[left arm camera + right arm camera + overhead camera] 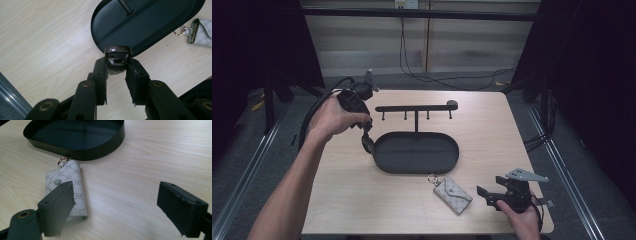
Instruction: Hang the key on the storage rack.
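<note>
A small dark-brown glossy object with a loop-shaped top, apparently a key fob [117,58], is clamped between the jaws of the left hand-held gripper [117,65]. In the high view the left hand-held gripper [366,141] is seen at the left end of the black oval metal tray [382,162], with the fob held above the tray's left rim. The tray stands at the centre of the light wooden counter [337,200], and from it rises a thin post carrying a black horizontal hook bar [414,108] with several short pegs.

The right hand-held gripper [484,196] is positioned at the near right of the counter with its jaws set wide apart and nothing between them. A grey monogram-patterned key pouch with a gold ring [452,194] lies flat on the counter just near of the tray, to the left of the right hand-held gripper; in the right gripper view the pouch [67,187] is seen partly behind one jaw, not gripped.

The work is judged to be at an early stage: no item hangs on the pegs and the tray is empty. The fob remains to be hung or deposited, and the pouch remains to be picked up.
</note>
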Motion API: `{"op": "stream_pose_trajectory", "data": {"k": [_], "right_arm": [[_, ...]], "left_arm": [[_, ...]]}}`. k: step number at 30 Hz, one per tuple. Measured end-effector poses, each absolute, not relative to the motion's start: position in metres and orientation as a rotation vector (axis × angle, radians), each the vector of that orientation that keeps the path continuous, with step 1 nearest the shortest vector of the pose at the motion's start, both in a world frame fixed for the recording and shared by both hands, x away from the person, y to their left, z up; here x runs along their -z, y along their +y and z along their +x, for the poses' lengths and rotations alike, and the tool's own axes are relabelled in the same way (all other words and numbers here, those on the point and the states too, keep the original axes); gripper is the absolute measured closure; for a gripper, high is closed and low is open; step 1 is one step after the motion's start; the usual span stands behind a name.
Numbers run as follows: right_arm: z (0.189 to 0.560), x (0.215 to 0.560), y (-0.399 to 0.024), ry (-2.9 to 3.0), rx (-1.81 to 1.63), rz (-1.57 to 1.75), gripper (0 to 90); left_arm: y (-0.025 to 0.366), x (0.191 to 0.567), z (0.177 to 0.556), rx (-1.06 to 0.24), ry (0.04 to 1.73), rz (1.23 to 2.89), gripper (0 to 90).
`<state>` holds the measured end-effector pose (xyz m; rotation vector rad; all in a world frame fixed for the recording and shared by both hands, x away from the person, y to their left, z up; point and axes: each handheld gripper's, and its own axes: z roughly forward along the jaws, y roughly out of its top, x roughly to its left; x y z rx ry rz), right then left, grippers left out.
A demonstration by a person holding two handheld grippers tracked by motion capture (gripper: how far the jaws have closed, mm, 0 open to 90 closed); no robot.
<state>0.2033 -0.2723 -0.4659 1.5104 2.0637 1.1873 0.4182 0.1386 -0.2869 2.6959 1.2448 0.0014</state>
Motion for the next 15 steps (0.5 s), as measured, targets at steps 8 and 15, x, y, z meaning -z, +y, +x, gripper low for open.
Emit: {"op": "stream_pose_trajectory", "data": {"k": [8,15], "right_arm": [[0.204,0.467,-0.272,2.071,-1.182,1.520,13.9],[0.203,0.466,-0.272,2.077,-1.188,1.508,13.9]], "left_arm": [[0.123,0.294,0.424,-0.003,1.240,2.716,70.8],[0.113,0.301,0.431,0.001,1.253,2.733,70.8]]}}
